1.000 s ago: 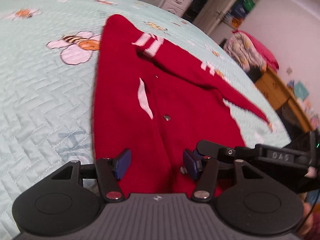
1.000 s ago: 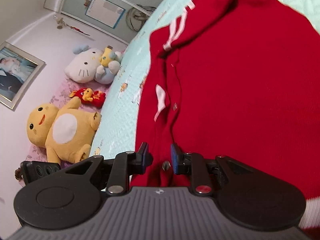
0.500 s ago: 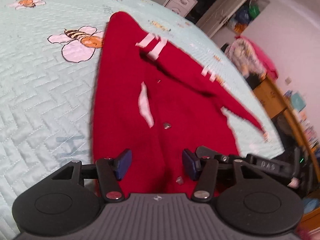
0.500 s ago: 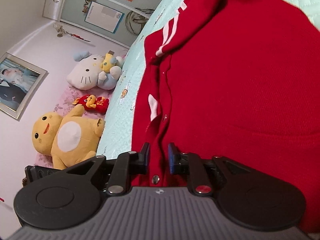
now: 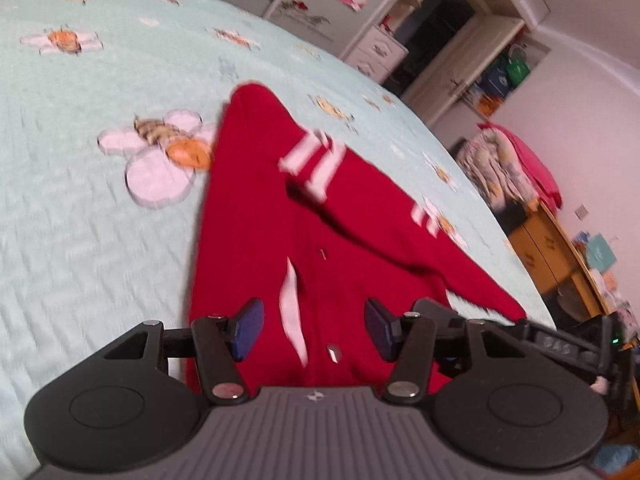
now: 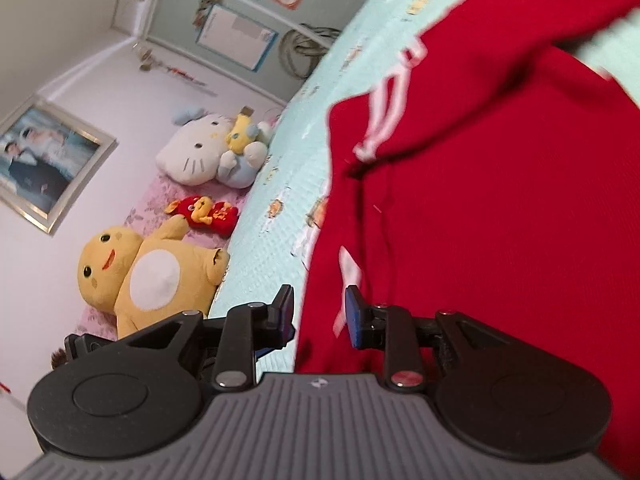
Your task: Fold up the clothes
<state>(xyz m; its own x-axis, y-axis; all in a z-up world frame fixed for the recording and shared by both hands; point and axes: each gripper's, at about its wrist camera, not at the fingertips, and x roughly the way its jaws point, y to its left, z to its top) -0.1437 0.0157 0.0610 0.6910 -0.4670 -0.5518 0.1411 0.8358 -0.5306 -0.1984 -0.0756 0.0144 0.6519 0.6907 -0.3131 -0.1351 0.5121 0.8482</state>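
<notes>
Cardigan (image 5: 340,240): right gripper (image 6: 319,312) just loosened; plush toys (image 6: 148,272) only there; left gripper (image 5: 312,328) agape.

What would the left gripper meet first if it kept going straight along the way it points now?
Most likely the red garment: the left gripper has its jaws open and aims down at the cloth's buttoned front, spread on the bedspread. Nothing else shows in between, though depth is hard to judge in this blurred view.
</notes>
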